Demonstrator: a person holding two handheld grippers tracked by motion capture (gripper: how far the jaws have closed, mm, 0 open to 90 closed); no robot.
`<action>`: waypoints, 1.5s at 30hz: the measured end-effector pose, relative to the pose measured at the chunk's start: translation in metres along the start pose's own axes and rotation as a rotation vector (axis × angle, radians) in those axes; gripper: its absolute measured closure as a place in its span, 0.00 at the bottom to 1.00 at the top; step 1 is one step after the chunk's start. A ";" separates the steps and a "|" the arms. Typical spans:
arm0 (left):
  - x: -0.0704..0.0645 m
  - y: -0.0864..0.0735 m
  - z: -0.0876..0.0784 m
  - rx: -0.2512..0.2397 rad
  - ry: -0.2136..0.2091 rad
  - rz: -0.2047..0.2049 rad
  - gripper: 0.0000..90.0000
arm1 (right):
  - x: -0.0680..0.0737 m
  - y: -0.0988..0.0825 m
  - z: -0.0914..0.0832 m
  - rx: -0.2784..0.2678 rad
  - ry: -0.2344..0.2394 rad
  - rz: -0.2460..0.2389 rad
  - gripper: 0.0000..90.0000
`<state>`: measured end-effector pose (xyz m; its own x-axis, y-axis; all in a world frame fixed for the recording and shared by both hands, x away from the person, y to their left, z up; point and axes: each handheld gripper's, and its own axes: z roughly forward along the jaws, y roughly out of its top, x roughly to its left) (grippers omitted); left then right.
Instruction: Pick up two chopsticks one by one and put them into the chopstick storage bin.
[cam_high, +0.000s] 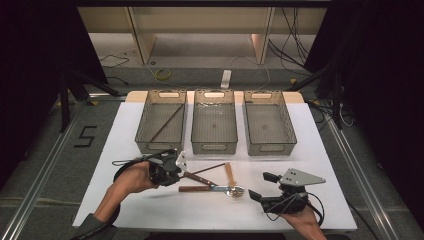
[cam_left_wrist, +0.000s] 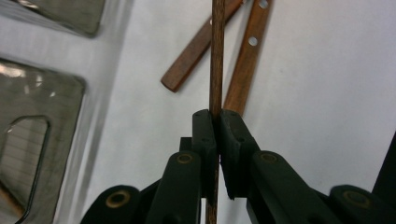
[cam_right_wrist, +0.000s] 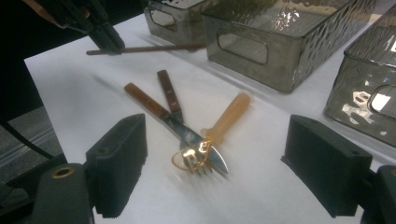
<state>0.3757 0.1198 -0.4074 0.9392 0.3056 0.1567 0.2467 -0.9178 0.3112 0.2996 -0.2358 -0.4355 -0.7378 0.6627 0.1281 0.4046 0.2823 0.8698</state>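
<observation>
A thin wooden chopstick (cam_left_wrist: 216, 56) is clenched near one end between the fingers of the left gripper (cam_left_wrist: 215, 122), lifted above the tabletop (cam_high: 310, 150). It is judged light, stiff and slippery. The right gripper (cam_right_wrist: 215, 163) is held released near the cutlery pile (cam_right_wrist: 187, 126).

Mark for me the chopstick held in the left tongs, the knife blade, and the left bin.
chopstick (cam_left_wrist: 216, 56), left gripper view, on its bare shaft above the tongs
knife (cam_right_wrist: 194, 138), right gripper view, on its blade
left bin (cam_high: 143, 120), high view, on its left wall
</observation>
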 end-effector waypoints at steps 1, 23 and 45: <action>0.001 0.000 -0.001 -0.011 0.003 -0.019 0.94 | 0.000 0.000 0.000 0.000 0.001 0.001 0.24; 0.024 -0.008 -0.025 -0.145 0.058 -0.264 0.94 | 0.000 0.000 0.001 0.003 0.000 0.002 0.24; 0.070 -0.024 -0.041 -0.271 0.120 -0.468 0.94 | -0.001 -0.001 0.001 0.005 -0.005 0.008 0.24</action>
<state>0.4257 0.1738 -0.3657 0.7061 0.7067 0.0447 0.5463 -0.5838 0.6007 0.3010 -0.2357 -0.4369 -0.7322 0.6680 0.1325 0.4130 0.2810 0.8663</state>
